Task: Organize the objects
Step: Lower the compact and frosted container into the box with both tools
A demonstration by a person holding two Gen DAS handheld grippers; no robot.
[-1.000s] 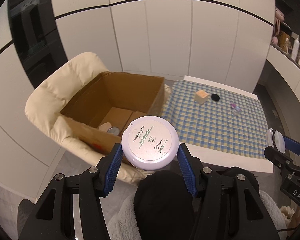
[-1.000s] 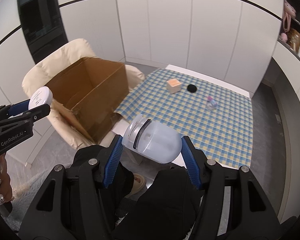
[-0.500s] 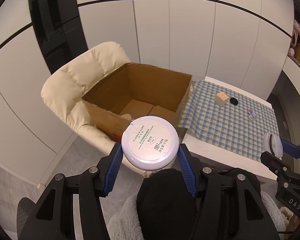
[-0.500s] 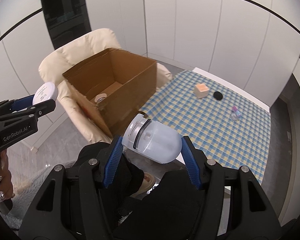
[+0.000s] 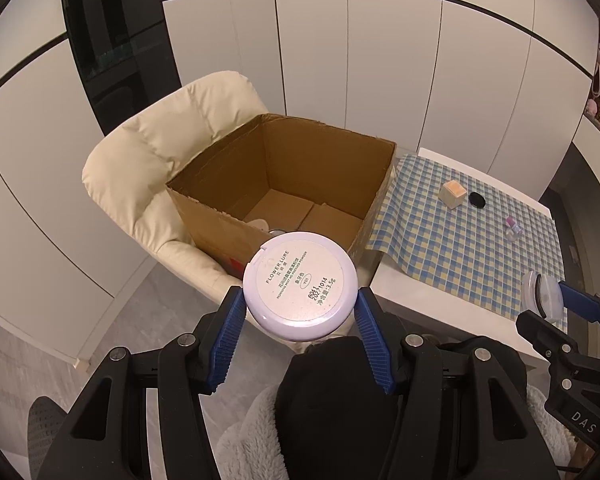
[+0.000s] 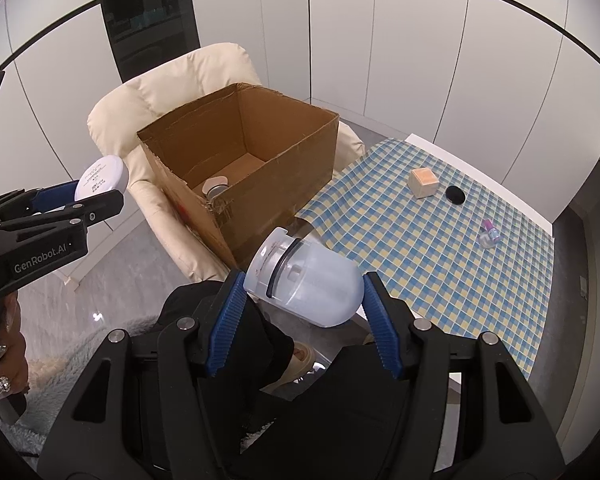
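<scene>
My left gripper (image 5: 300, 312) is shut on a round white powder compact (image 5: 300, 286), held in the air just in front of an open cardboard box (image 5: 284, 184); the compact also shows in the right wrist view (image 6: 102, 178). My right gripper (image 6: 304, 296) is shut on a translucent dome-shaped container (image 6: 306, 278), held in front of the box (image 6: 240, 160) and to its right. The box sits on a cream armchair (image 5: 148, 168) and holds a couple of small round items (image 6: 216, 186).
A table with a blue-and-yellow checked cloth (image 6: 420, 232) stands right of the box. On it lie a small beige cube (image 6: 423, 183), a black round lid (image 6: 455, 194) and a small pink-capped bottle (image 6: 489, 237). White cabinet walls stand behind.
Both grippers have swung left and closer to the box with their objects still held. The box now sits more central in both views and its inside shows more.
</scene>
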